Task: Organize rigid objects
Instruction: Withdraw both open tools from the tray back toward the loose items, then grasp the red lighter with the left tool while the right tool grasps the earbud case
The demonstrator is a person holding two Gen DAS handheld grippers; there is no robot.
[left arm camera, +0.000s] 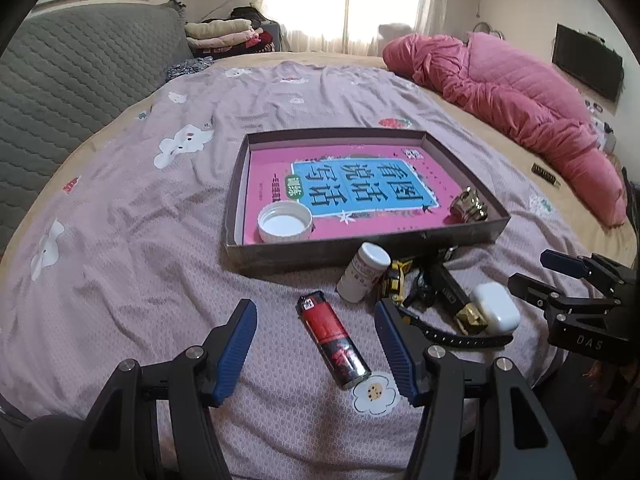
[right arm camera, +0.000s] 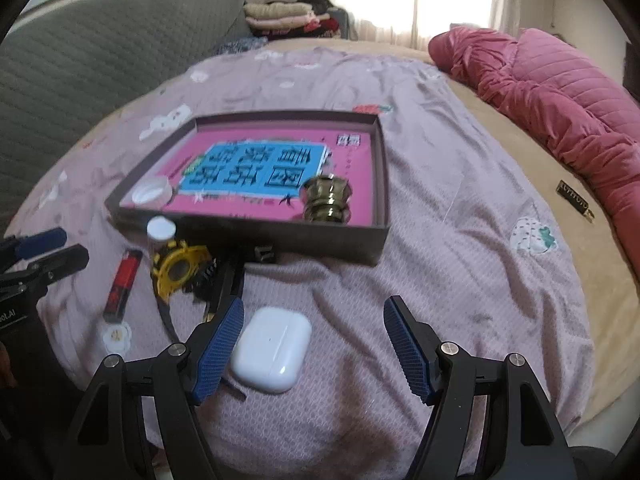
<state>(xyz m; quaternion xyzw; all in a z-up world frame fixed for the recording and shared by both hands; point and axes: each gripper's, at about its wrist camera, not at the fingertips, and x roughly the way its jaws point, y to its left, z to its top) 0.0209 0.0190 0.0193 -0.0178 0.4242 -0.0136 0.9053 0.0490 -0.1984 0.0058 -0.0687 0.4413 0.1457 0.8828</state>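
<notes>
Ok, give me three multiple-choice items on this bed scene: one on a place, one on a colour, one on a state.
1. Where is the white cap?
A. inside the tray
B. on the pink quilt
C. between gripper fingers

2. What colour is the lighter mainly?
A. green
B. red
C. white

3. How is the left gripper?
A. shut on the lighter
B. shut on nothing
C. open

Key: 1 A, the cap lies on the book within the tray walls; 2 B, its body is red and black; 3 C, the fingers stand apart either side of the lighter.
</notes>
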